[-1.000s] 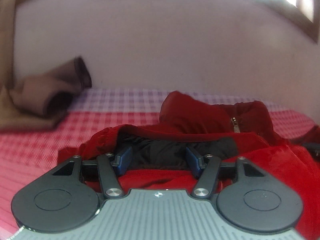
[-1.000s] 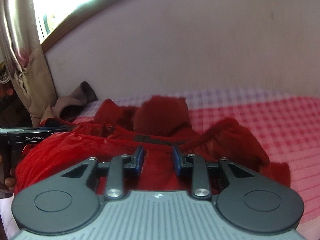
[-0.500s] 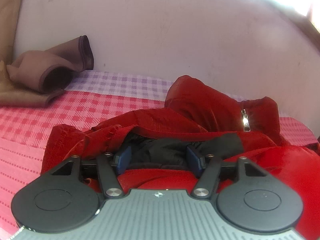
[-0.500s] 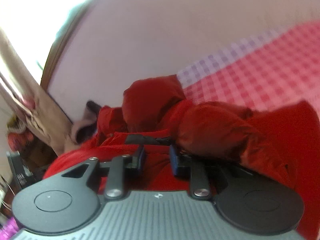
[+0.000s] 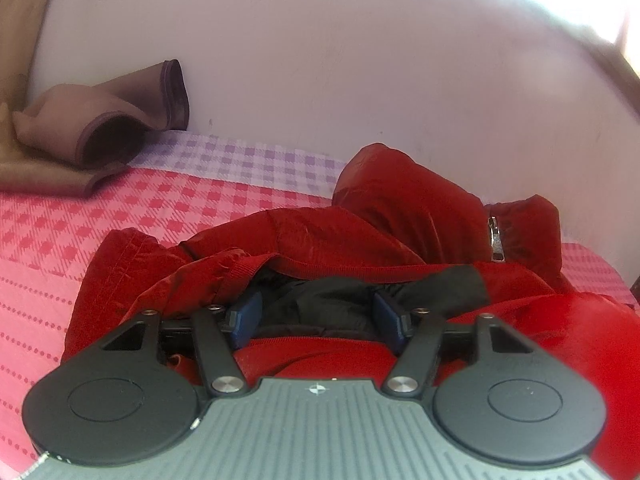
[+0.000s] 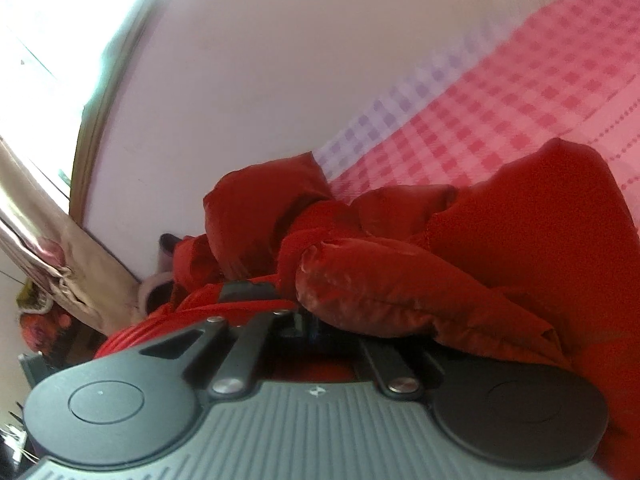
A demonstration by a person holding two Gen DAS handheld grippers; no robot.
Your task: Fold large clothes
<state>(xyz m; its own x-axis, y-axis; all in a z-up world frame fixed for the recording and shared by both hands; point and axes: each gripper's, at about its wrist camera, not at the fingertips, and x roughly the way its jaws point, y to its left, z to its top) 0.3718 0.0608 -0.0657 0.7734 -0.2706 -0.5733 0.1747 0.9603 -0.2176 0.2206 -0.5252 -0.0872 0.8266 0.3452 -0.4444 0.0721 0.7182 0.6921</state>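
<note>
Left fingers point(image 5: 316, 316) stand apart around the red jacket's point(image 5: 400, 216) black lining; right fingers point(image 6: 310, 330) clench its fabric.

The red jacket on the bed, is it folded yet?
No: the red jacket lies crumpled, black lining exposed.

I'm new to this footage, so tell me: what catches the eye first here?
A big red jacket lies crumpled on a pink checked bedsheet, filling the middle of both views. Both grippers are down in its folds. A brown cloth is bunched against the wall at far left.
</note>
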